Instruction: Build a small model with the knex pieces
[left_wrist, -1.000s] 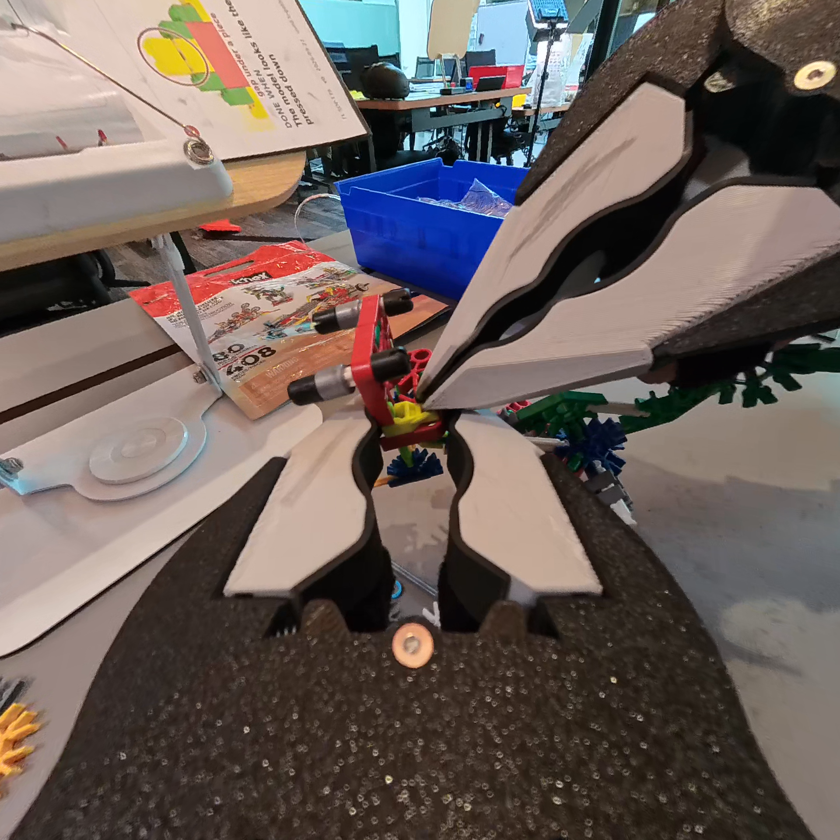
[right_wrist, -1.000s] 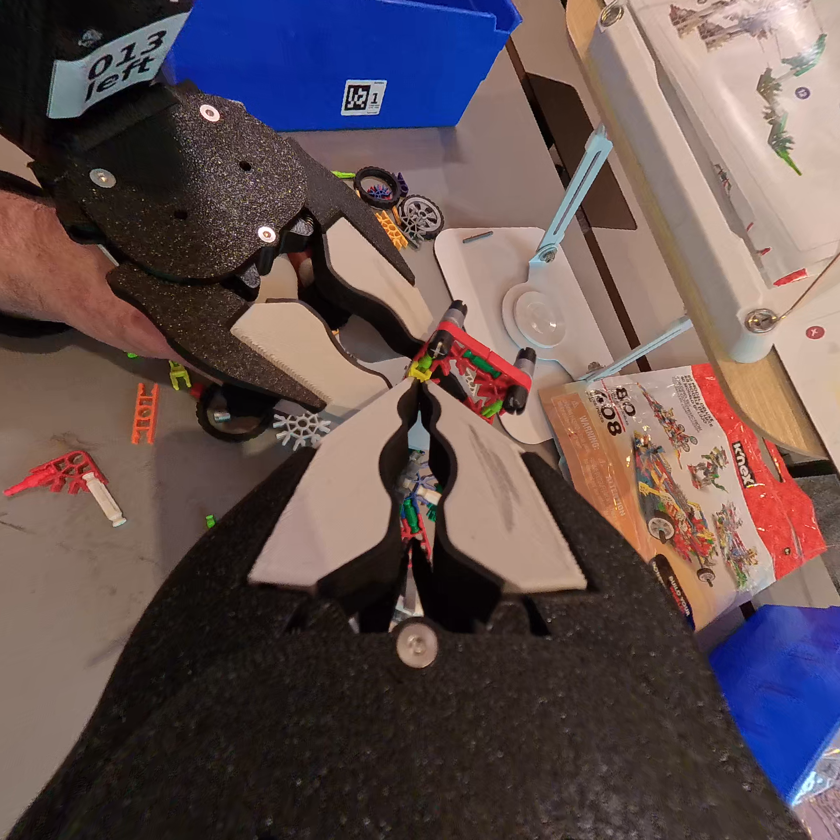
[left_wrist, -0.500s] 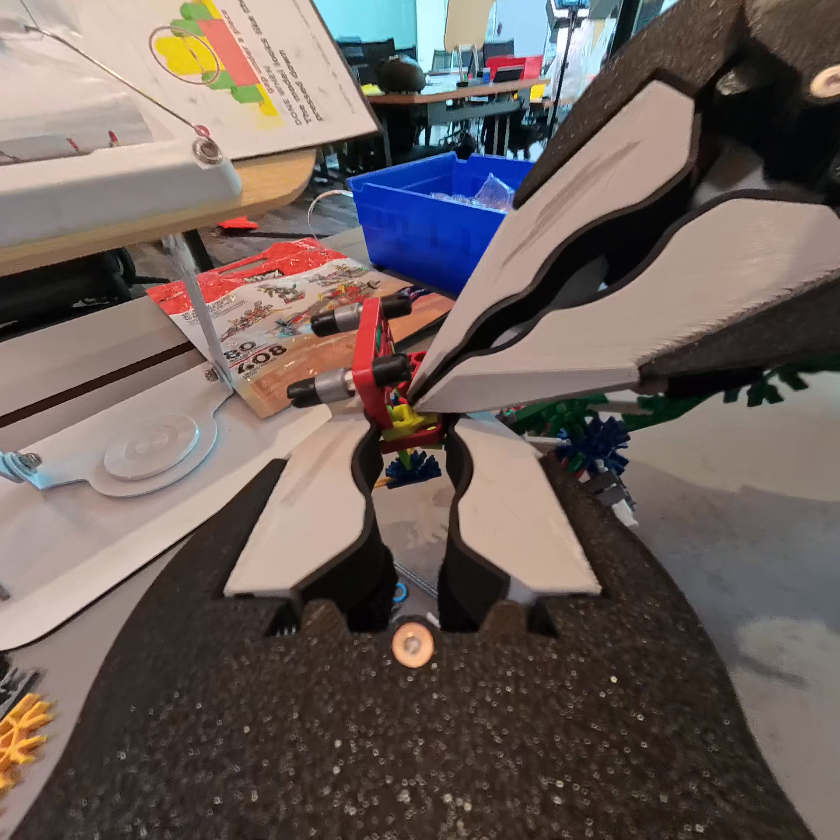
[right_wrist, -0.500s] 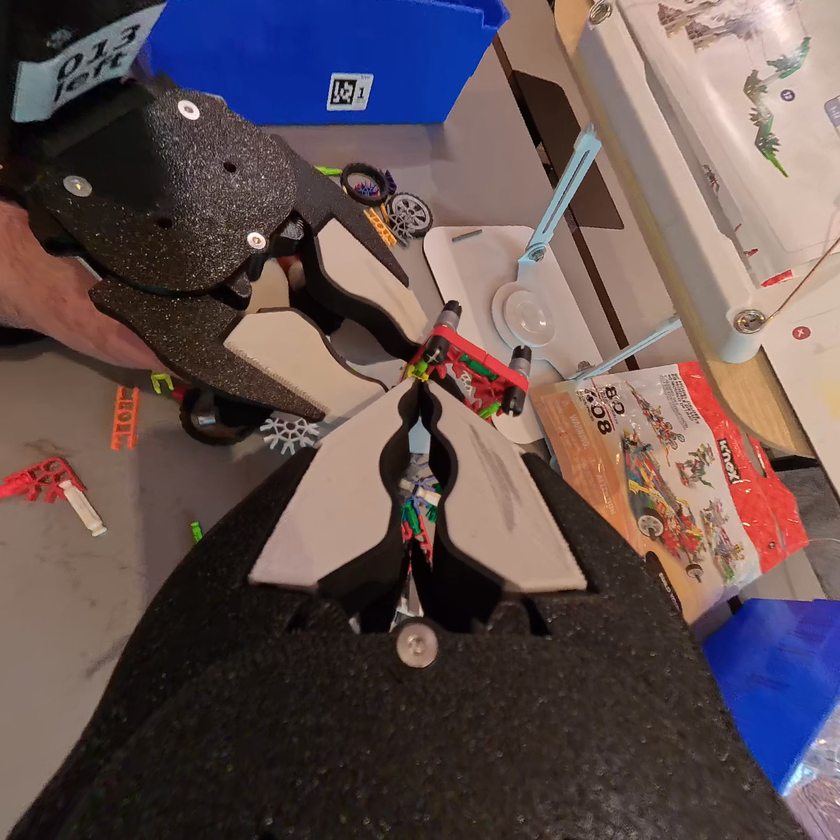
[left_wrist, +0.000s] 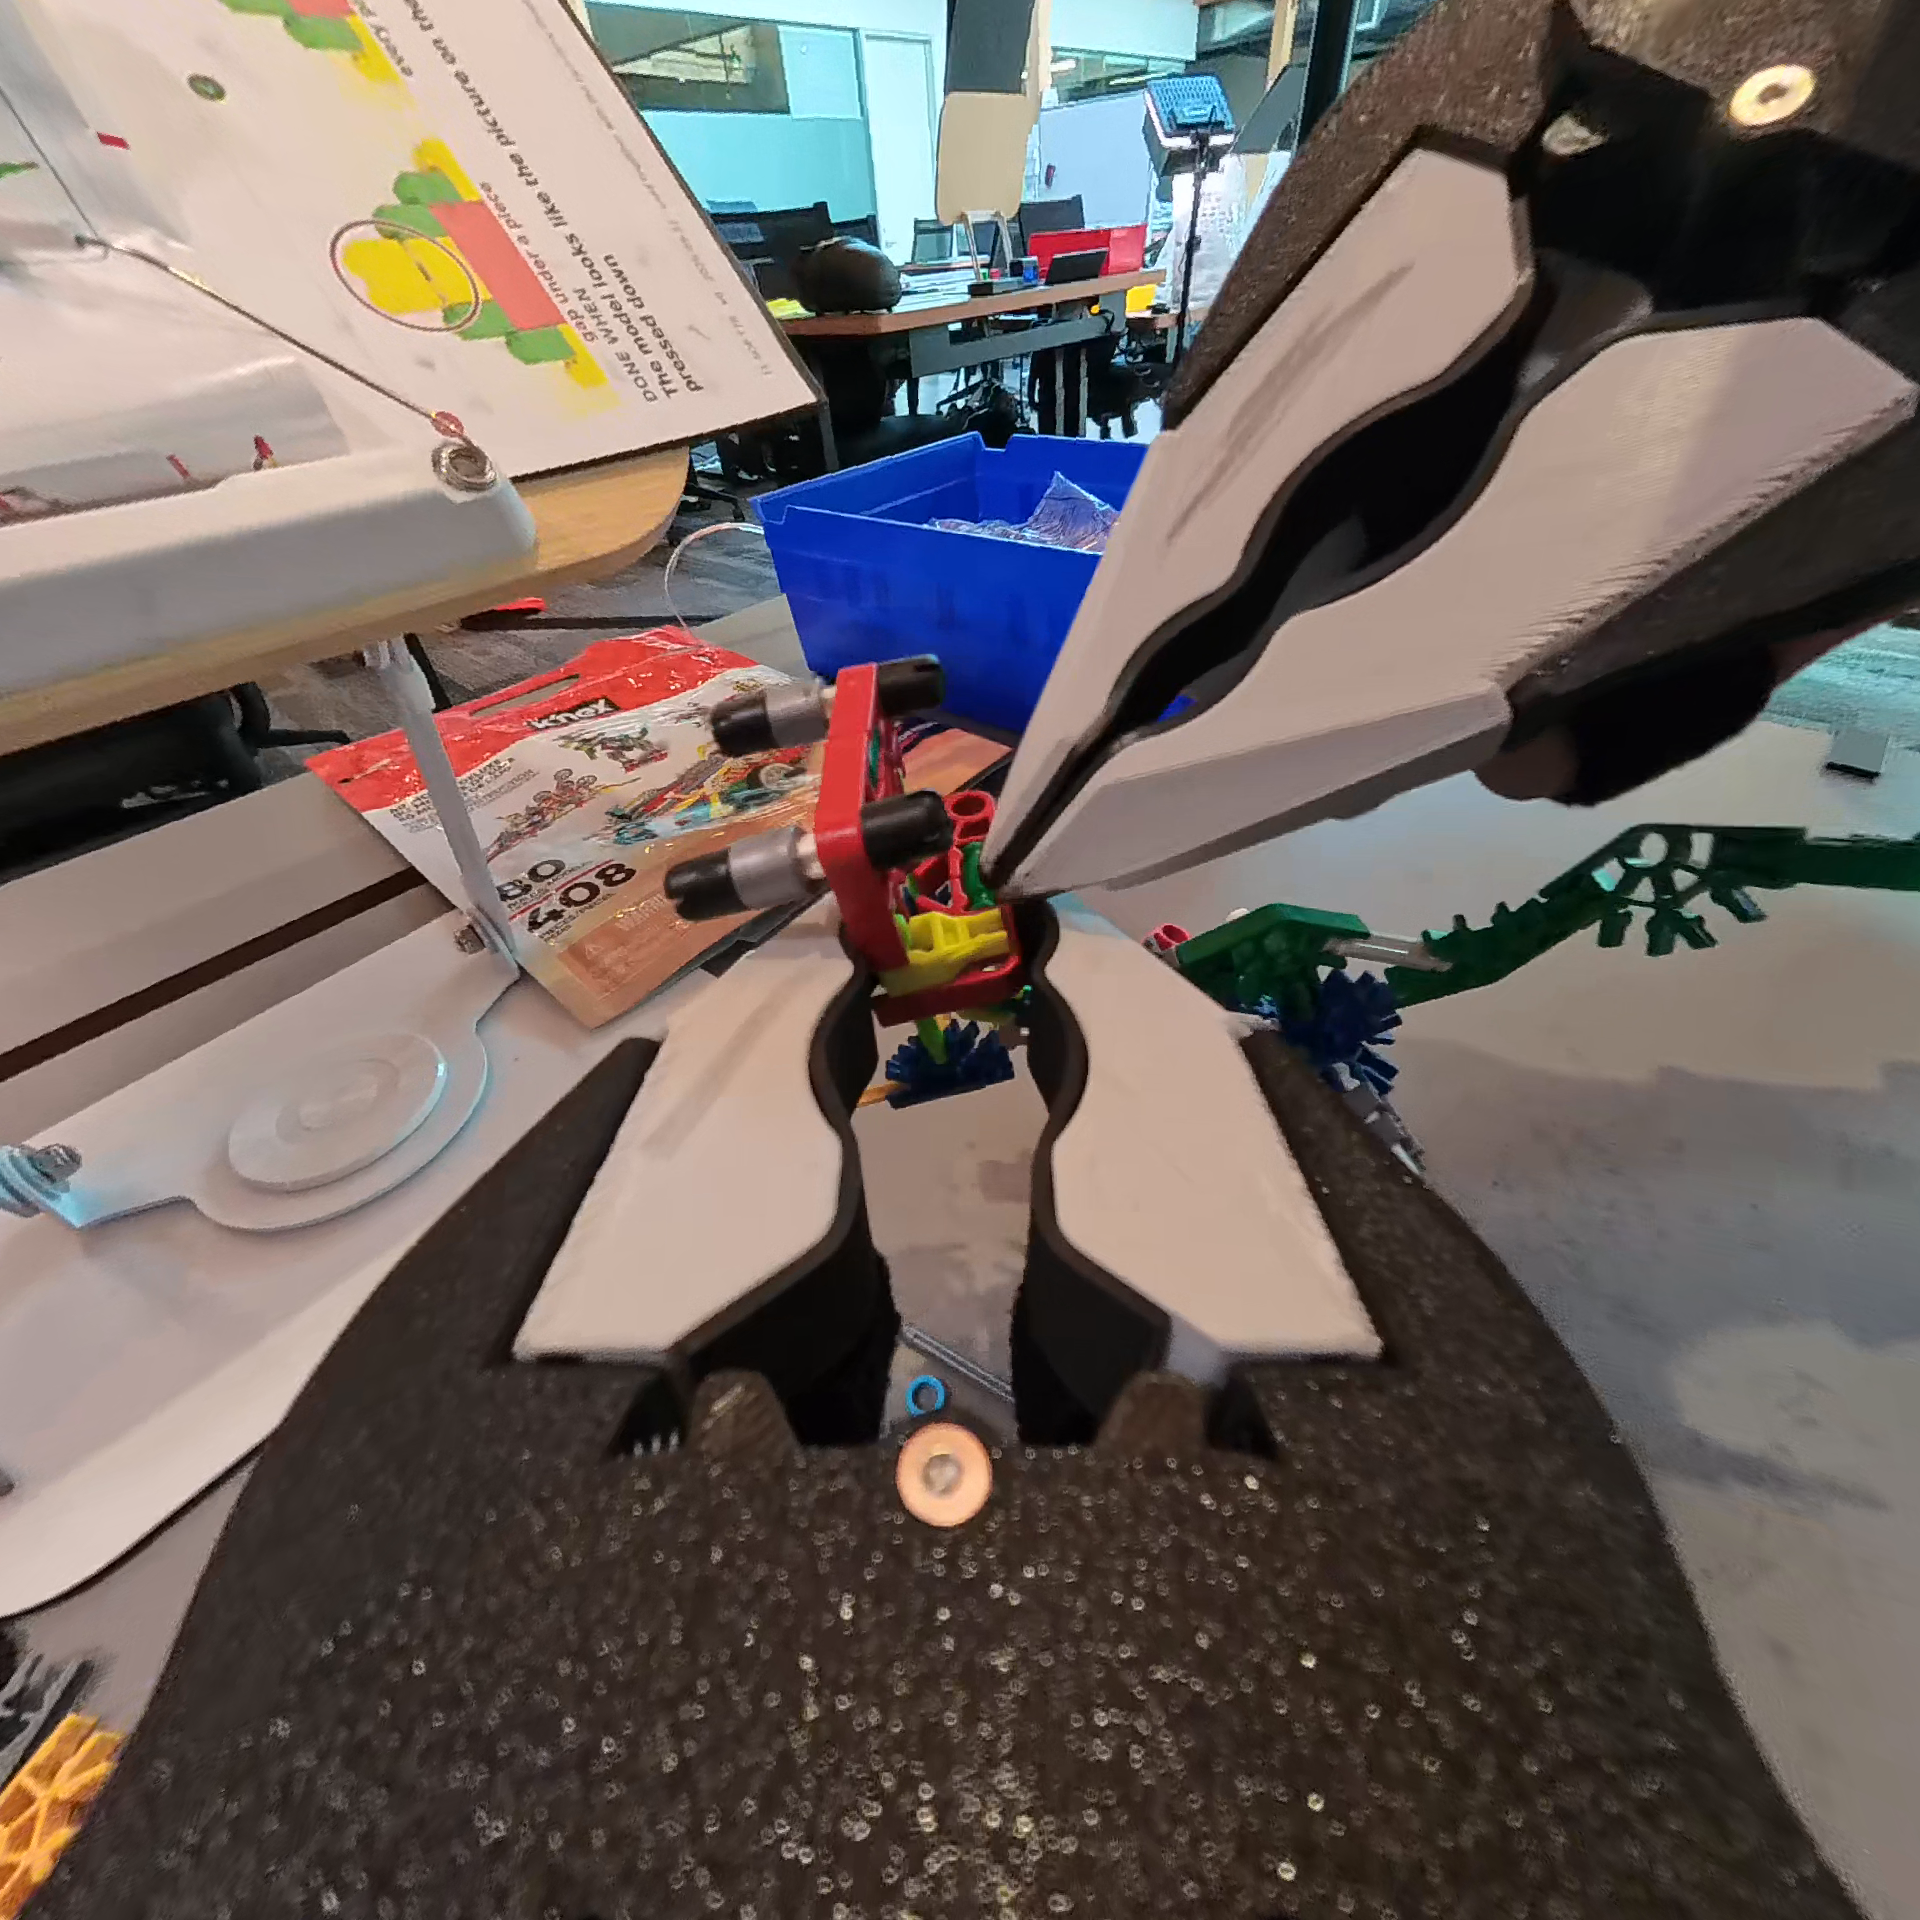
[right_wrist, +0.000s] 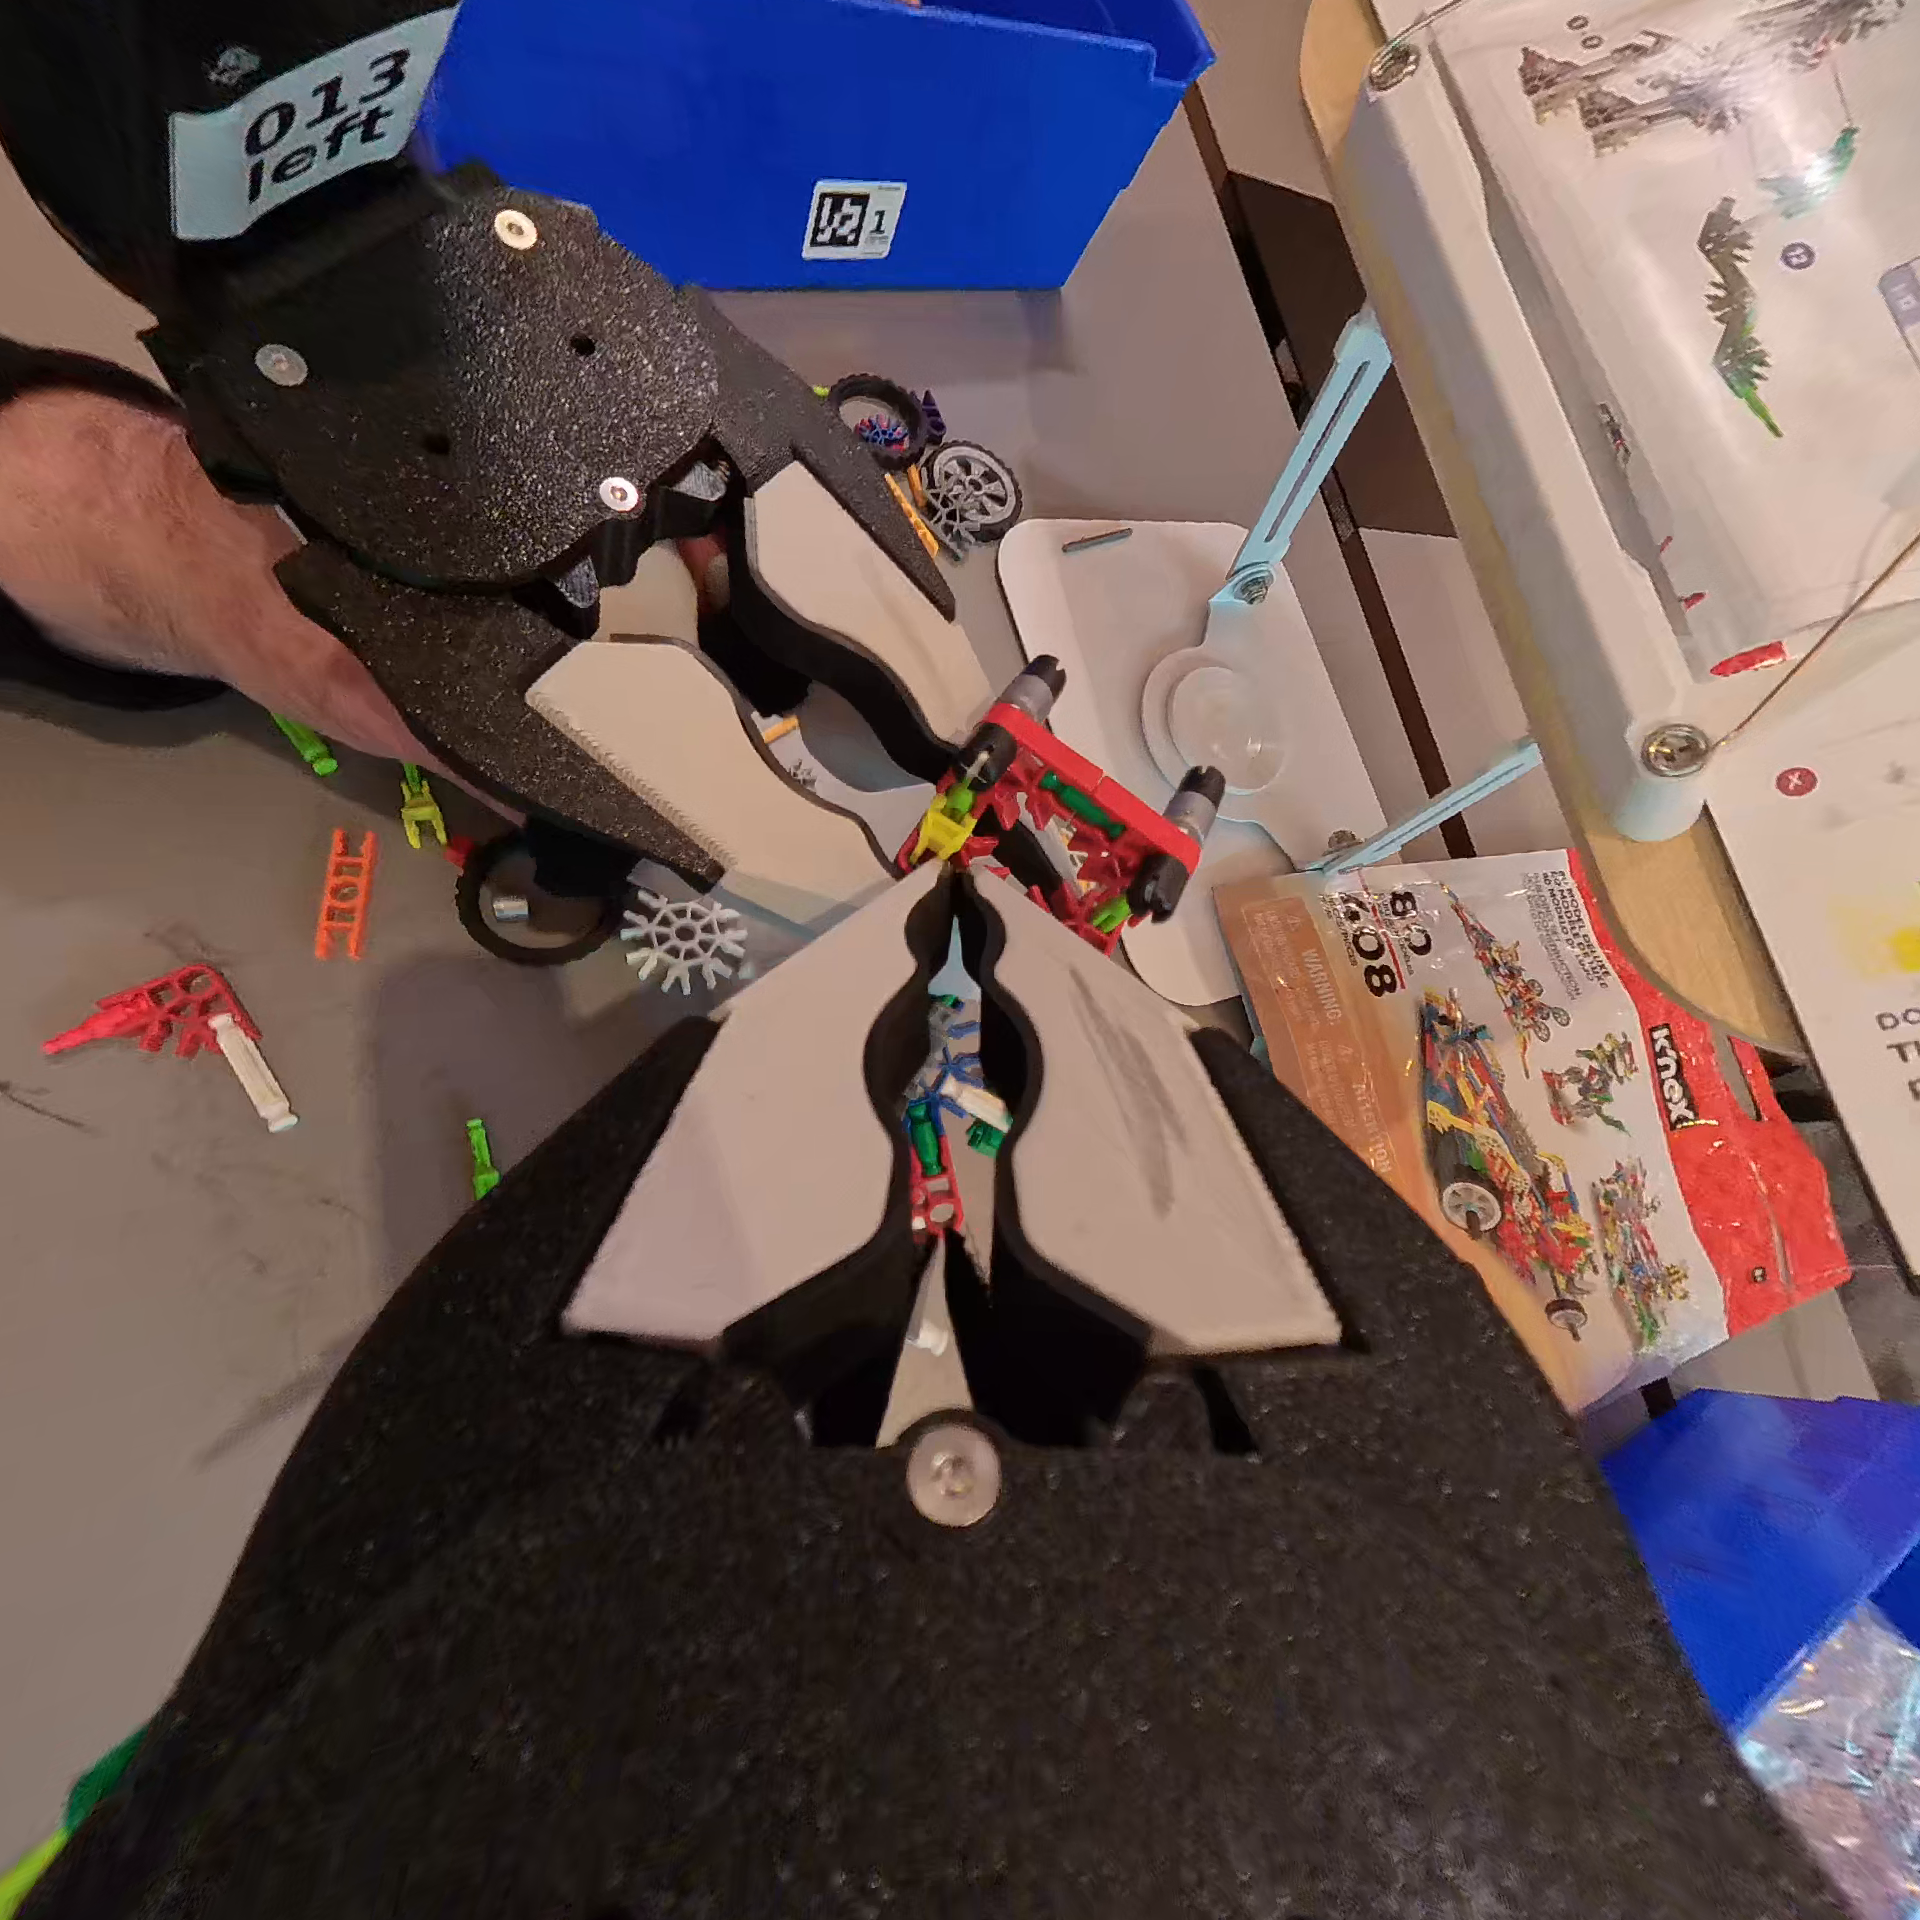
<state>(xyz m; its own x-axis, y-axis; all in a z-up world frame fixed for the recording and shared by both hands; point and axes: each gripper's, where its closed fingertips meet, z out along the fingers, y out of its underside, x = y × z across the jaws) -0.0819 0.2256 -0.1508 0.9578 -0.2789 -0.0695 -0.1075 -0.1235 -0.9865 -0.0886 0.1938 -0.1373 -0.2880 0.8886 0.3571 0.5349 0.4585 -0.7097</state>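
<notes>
A small construction-toy assembly (left_wrist: 868, 831) has a red frame, two black-and-grey axles and yellow and green pieces inside. My left gripper (left_wrist: 940, 951) is shut on its lower corner and holds it above the table. It shows in the right wrist view as the red frame (right_wrist: 1081, 821) held by the left gripper (right_wrist: 914, 774). My right gripper (right_wrist: 951, 883) is shut, its tips pressed against the yellow piece (right_wrist: 943, 831) at the frame's corner. In the left wrist view the right gripper (left_wrist: 992, 883) comes in from the upper right. I cannot tell if its tips pinch a small piece.
A blue bin (left_wrist: 914, 592) stands behind, and another blue bin (right_wrist: 790, 135) lies by the left gripper. A toy bag (right_wrist: 1538, 1101), a white stand base (left_wrist: 312, 1112) and an instruction board (left_wrist: 416, 208) lie to one side. A green model (left_wrist: 1558, 904), a black wheel (right_wrist: 530, 914) and loose pieces (right_wrist: 343, 894) lie on the grey table. My two grippers' fingertips are within a few centimetres of each other.
Both grippers and the assembly have drifted a little together, and the views have shifted slightly. Both stay shut, with the right tips still at the frame's corner.
</notes>
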